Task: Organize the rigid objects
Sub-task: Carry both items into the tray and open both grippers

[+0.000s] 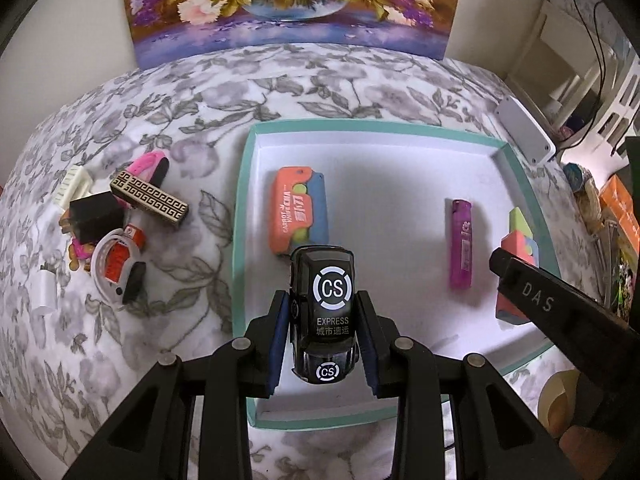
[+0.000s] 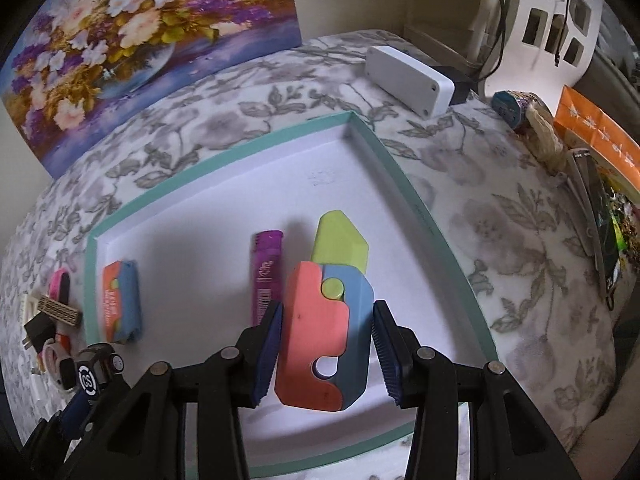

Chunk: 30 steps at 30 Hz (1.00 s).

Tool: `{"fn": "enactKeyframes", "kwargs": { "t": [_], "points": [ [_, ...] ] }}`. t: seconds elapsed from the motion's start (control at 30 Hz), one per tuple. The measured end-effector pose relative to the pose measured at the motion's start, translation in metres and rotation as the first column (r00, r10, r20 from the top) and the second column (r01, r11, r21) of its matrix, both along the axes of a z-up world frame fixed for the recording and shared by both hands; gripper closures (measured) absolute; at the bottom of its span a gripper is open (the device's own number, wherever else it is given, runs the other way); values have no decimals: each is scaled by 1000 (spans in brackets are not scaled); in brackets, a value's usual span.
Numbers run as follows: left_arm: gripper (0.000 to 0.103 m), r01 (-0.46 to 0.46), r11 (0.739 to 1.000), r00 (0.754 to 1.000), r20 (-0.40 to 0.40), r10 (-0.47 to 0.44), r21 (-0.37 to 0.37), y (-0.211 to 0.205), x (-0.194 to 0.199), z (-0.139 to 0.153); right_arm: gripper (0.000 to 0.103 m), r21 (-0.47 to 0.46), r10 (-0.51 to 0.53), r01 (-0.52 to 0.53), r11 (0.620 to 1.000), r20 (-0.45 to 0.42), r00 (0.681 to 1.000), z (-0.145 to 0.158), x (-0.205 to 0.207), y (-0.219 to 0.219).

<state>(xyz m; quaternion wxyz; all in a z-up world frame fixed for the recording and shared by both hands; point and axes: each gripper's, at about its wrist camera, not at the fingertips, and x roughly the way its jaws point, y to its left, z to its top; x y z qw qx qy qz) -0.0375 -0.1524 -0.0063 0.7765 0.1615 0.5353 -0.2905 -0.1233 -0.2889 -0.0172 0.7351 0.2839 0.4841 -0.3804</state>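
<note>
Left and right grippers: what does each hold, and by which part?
Left gripper clamps the black toy car by its two long sides. Right gripper holds the toy carrot knife by its handle's side edges, green blade forward.

The floral painting (image 1: 292, 4) is cut off by the top edge in both wrist views, so its upper part is lost. In the left wrist view the pile of small items (image 1: 108, 224) overlaps itself: a black block (image 1: 96, 218) covers what lies under it, and the white plug (image 1: 45, 292) is only partly readable. The second toy knife (image 1: 518, 248) is half hidden behind the right gripper's finger (image 1: 560, 304). Clutter at the right edge (image 2: 596, 184) is too distorted to identify. The lower end of the purple lighter (image 2: 264, 276) disappears behind a blue pad (image 2: 269, 344).
</note>
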Motion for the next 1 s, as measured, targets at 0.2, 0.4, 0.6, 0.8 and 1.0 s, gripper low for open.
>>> {"fn": "enactKeyframes", "kwargs": {
  "t": [0.2, 0.4, 0.6, 0.8, 1.0],
  "points": [
    [69, 35, 999, 999, 4, -35, 27, -8, -3, -10, 55, 13, 8, -8, 1000, -21, 1000, -8, 0, 0],
    [69, 59, 996, 998, 2, -59, 63, -13, -3, -25, 55, 28, 14, -12, 1000, -38, 999, -16, 1, 1],
    [69, 76, 994, 997, 10, -77, 84, -15, -3, -34, 55, 63, 18, -14, 998, -64, 998, -28, 3, 1],
    [69, 77, 993, 997, 10, -78, 86, -15, -3, -35, 55, 51, 28, -24, 998, -79, 996, -27, 5, 5],
    [67, 77, 992, 997, 1, -78, 95, -16, -2, -34, 54, 49, 29, -25, 998, -84, 996, -28, 6, 5]
  ]
}}
